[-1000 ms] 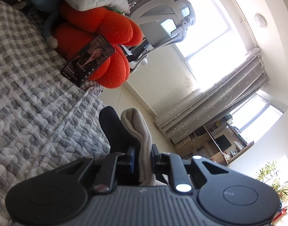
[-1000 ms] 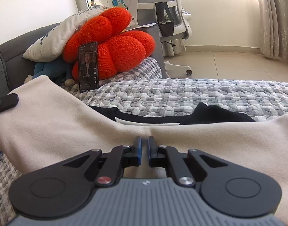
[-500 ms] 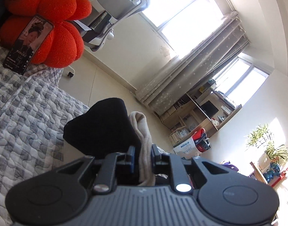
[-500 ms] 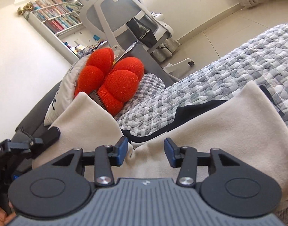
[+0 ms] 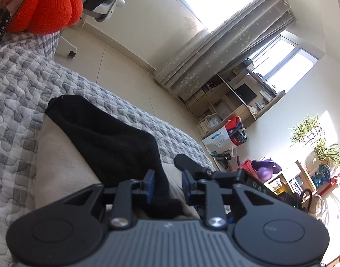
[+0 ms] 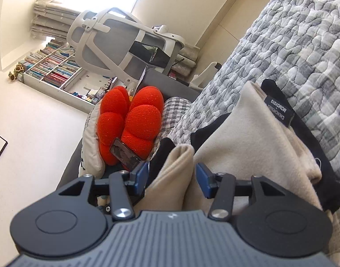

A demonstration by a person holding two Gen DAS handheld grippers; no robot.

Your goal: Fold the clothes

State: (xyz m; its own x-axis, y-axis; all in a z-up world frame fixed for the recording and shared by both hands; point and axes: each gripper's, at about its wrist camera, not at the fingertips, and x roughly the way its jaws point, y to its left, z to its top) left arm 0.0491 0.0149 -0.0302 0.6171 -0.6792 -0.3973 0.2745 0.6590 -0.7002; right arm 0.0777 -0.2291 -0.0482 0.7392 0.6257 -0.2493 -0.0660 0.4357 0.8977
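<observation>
Fold just laid on bed. Left tongs, right tongs opening, letting go of top (cloth between both). Next: pull back, smooth.

phone: cut off at left edge | garment label: text too small to read

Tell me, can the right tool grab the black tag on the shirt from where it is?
Probably yes. The right tool is opening with a beige fold between its fingers, and the black tag lies uncovered on the beige garment just ahead, with nothing blocking it.
</observation>
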